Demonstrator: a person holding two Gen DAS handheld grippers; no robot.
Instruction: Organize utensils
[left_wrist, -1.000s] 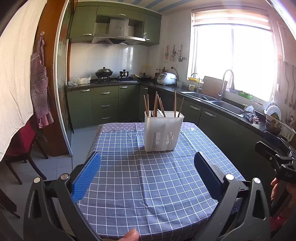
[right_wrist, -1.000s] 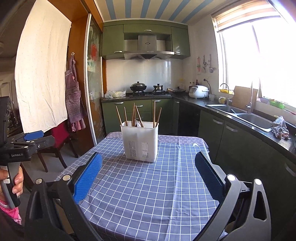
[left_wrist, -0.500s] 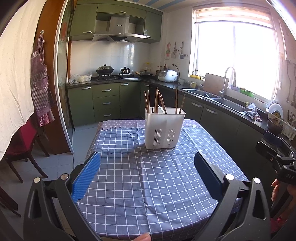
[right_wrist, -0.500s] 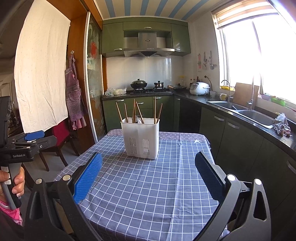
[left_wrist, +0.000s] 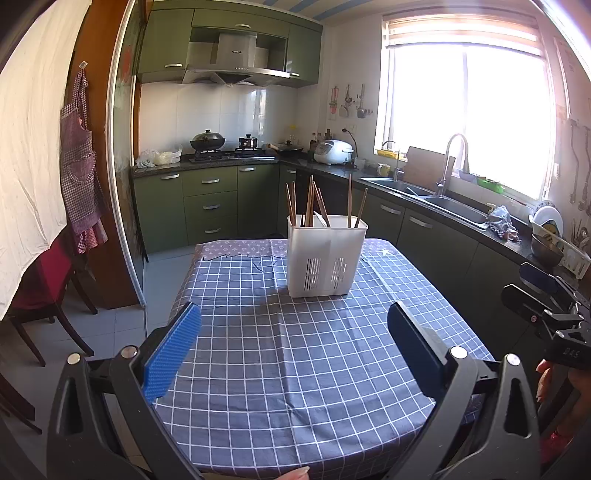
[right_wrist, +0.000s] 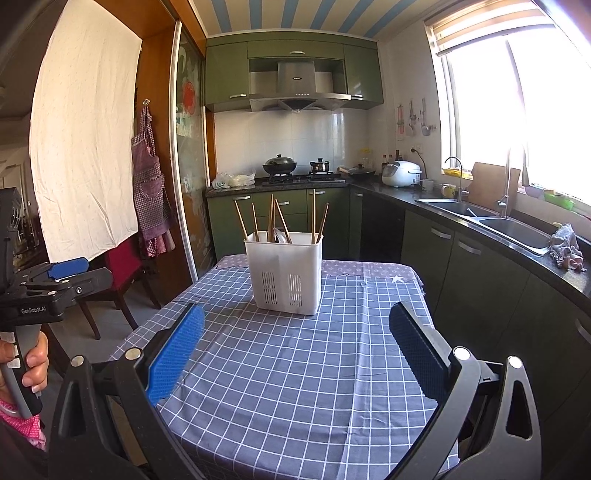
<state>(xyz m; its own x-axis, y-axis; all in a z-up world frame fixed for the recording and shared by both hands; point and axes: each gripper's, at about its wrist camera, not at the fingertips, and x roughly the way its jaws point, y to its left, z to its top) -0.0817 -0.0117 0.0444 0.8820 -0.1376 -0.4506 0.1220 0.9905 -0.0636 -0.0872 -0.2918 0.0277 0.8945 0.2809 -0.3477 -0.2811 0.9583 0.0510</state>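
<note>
The counter (left_wrist: 317, 369), covered by a blue checked tablecloth (right_wrist: 295, 387), fills the foreground of both wrist views. A white utensil holder (left_wrist: 327, 256) stands upright on it toward the far edge, roughly midway between the side edges, with slotted vents low on its front wall. Several wooden chopsticks (left_wrist: 310, 201) stand in it, leaning at different angles above its rim. The left gripper (left_wrist: 295, 332) hovers over the near edge with its fingers (left_wrist: 173, 354) spread wide and nothing between them. The right gripper (right_wrist: 297, 332) does likewise, fingers (right_wrist: 175, 354) spread apart and empty, well short of the holder.
</note>
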